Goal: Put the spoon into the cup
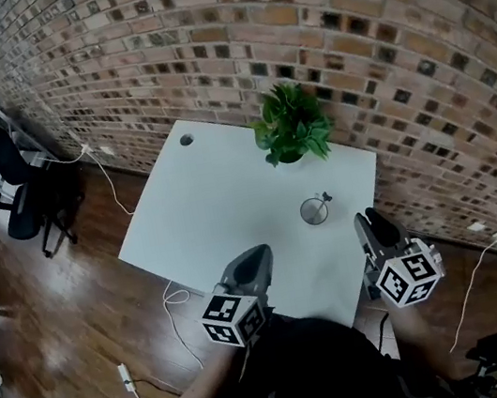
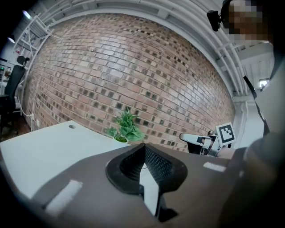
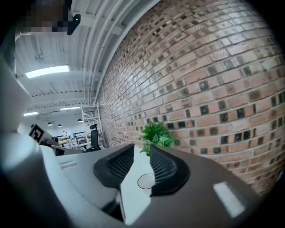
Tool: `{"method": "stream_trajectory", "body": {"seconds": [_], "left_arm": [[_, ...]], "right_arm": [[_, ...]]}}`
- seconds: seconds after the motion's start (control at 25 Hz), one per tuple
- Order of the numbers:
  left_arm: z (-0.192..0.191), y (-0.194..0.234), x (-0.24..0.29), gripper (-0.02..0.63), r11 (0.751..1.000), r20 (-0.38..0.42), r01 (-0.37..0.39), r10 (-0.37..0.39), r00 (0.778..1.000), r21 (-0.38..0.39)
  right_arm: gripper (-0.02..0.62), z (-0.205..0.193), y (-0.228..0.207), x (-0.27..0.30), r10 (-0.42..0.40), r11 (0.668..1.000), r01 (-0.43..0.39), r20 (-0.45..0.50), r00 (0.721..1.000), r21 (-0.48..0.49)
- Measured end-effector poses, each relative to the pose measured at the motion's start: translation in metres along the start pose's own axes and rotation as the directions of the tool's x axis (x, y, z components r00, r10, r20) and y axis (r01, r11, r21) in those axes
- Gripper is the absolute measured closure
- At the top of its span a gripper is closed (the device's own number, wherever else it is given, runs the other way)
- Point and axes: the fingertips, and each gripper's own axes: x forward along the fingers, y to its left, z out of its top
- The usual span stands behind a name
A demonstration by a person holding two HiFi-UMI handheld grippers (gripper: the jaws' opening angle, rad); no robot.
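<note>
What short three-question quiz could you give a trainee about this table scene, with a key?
1. True or false: the spoon stands in the cup.
2. On the table, the plant stands: A) at the near edge B) at the far edge, by the brick wall C) inside the cup.
3. Fill in: the left tongs are shut; the right tongs are ___ and empty.
Key: 1 true; 2 B; 3 open.

White table (image 1: 220,198) with a round hole (image 1: 186,139) at its far corner; green potted plant (image 1: 291,126) on its wall-side edge; brick wall (image 1: 340,15); wooden floor (image 1: 68,311); black office chair (image 1: 22,181); white cable (image 1: 173,302) on the floor.
</note>
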Motion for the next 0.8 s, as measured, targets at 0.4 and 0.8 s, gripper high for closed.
{"method": "stream_trajectory", "body": {"seconds": [0.4, 0.8], "left_arm": [[0.009, -0.014, -0.032, 0.614, 0.990, 0.039, 0.128, -0.131, 0.991, 0.064], [-0.012, -0.074, -0.052, 0.614, 0.988, 0.022, 0.111, -0.114, 0.993, 0.104]], "right_arm": [[0.503, 0.011, 0.036, -0.063, -0.116, 0.992, 0.117, 0.021, 0.993, -0.053], [0.521, 0.009, 0.030, -0.130, -0.069, 0.997, 0.072, 0.081, 0.994, -0.031]]}}
